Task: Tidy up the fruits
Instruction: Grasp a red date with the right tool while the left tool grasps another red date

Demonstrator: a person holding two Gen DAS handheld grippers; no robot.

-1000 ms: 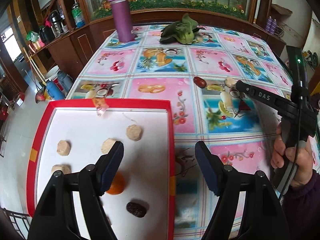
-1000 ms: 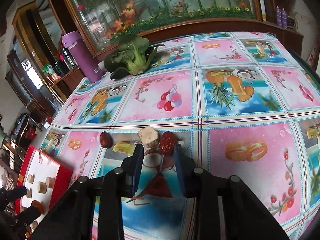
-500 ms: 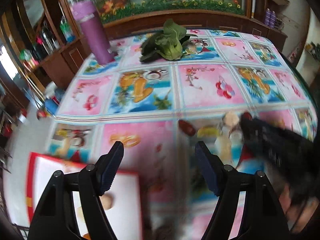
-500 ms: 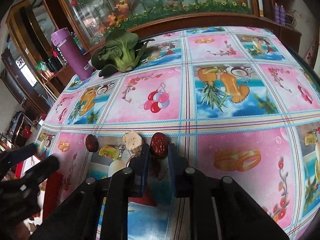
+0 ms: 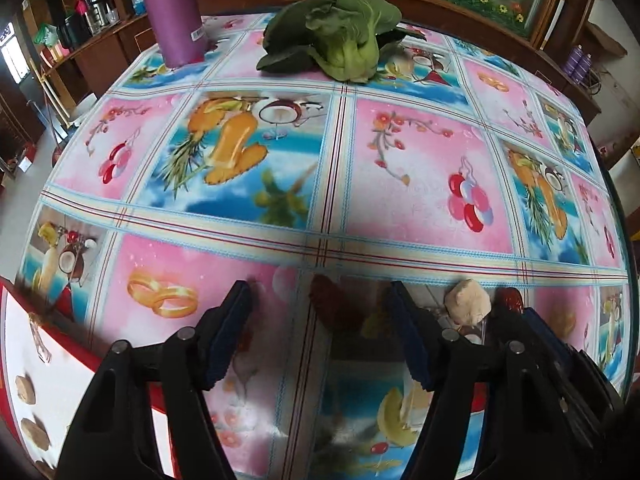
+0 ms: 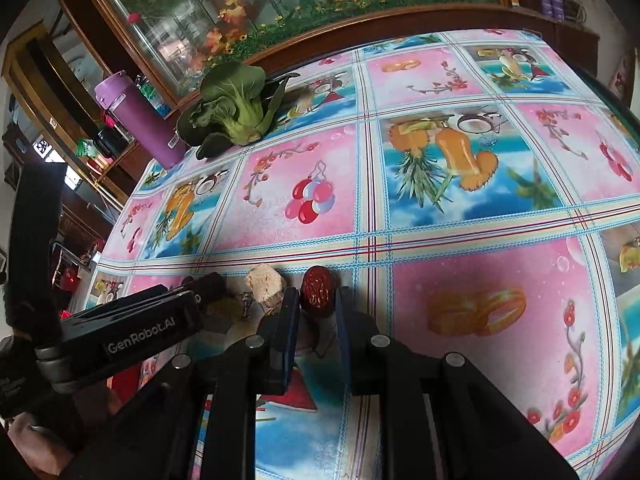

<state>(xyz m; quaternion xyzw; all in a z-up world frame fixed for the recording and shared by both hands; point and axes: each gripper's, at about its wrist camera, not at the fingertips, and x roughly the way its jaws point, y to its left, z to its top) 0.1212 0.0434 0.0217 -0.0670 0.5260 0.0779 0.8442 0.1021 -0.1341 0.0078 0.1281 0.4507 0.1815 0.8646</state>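
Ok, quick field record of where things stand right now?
left claw: open, straddling a red date on the tablecloth
right claw: closed around another red date
beige piece: on the cloth beside the right claw
tray: red rim, at left, holding beige pieces
far side: purple bottle, leafy greens

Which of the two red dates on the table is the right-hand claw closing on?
The date right of the beige chunk, between the right gripper's fingers. The other date lies left of the chunk, before the open left gripper.
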